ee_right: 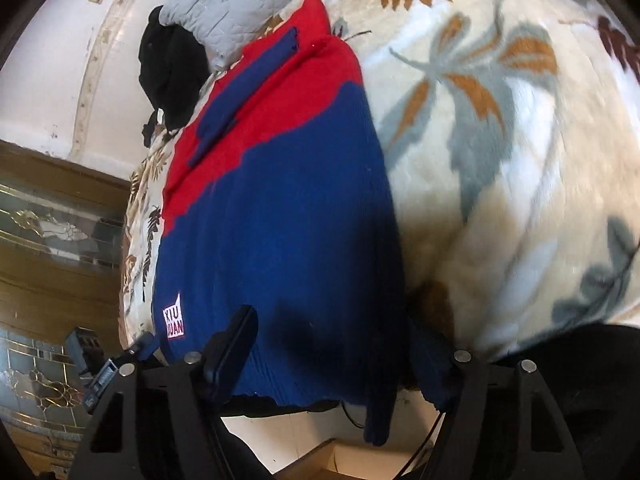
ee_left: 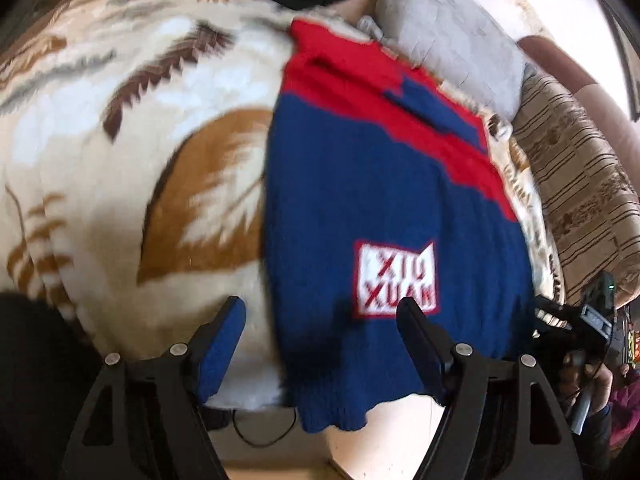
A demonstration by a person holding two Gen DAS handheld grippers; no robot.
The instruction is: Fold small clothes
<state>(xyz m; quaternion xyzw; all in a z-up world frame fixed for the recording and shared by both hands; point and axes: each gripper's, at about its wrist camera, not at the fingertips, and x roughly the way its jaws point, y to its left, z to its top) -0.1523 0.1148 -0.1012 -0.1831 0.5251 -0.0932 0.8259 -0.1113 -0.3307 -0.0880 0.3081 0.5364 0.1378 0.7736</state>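
Lying lengthwise on the leaf-patterned blanket (ee_left: 132, 128), the small red and blue sweater (ee_left: 380, 184) looks narrowed into a long panel; a blue sleeve (ee_left: 436, 108) rests folded across its red upper part, so I judge the side folds done and the end-to-end fold still to come; its hem hangs a little over the near edge of the bed.

Going left to right in the left wrist view: blanket alone fills the left; the left gripper (ee_left: 320, 320) hovers with its jaws spread, one finger over bare blanket, the other over the blue knit near the white label (ee_left: 394, 278); nothing is pinched between them; further right a grey pillow (ee_left: 448, 44) sits by the sweater's far end, and the other handset shows at the frame's right edge.

In the right wrist view, a black garment (ee_right: 168, 76) lies at the far left beside the pillow; the sweater runs down the middle; the right gripper (ee_right: 336, 340) straddles the hem corner with jaws apart, the pads not pressing on the cloth as far as the blur allows; blanket fills the right.

What remains, I judge, is taking the hem at both corners and carrying it up toward the red collar end, then a tidy.
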